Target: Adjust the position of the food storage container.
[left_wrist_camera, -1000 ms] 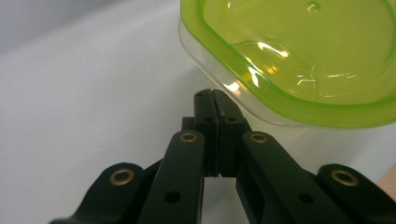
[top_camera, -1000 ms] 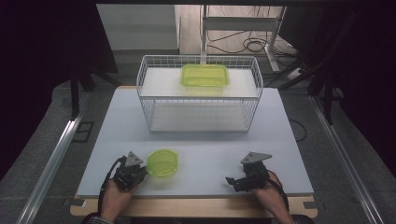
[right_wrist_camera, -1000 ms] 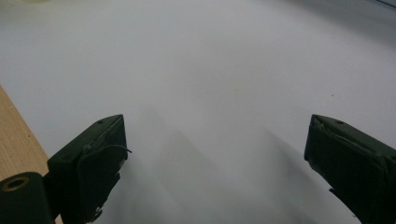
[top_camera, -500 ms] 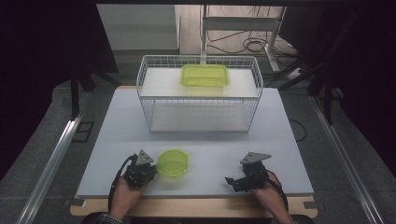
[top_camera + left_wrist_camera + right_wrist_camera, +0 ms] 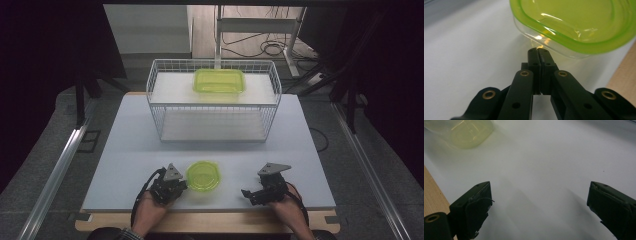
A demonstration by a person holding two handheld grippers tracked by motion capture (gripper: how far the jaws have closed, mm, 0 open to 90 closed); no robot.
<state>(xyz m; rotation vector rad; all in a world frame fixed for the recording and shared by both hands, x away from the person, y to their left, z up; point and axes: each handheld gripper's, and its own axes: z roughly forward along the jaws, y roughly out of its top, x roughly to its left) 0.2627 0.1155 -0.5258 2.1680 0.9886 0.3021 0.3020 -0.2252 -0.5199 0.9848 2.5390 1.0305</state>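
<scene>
A small round container with a green lid (image 5: 203,176) sits on the white table near the front edge. My left gripper (image 5: 183,185) lies just left of it, jaws shut with nothing between them. In the left gripper view the shut tips (image 5: 537,50) press against the container's clear wall (image 5: 554,47), under the green lid (image 5: 574,22). My right gripper (image 5: 246,193) rests on the table to the container's right, a short gap away. Its jaws stand wide open (image 5: 539,186) over bare table, with the container (image 5: 466,132) blurred at the upper left.
A white wire basket (image 5: 215,125) stands at the back middle of the table, and a larger rectangular green container (image 5: 219,80) lies in it. A wooden strip (image 5: 210,220) borders the table's front edge. Metal rails (image 5: 55,175) run along the sides.
My left gripper has slid to the right along the front of the table, and the small green container has moved right with it. The right gripper has stayed put.
</scene>
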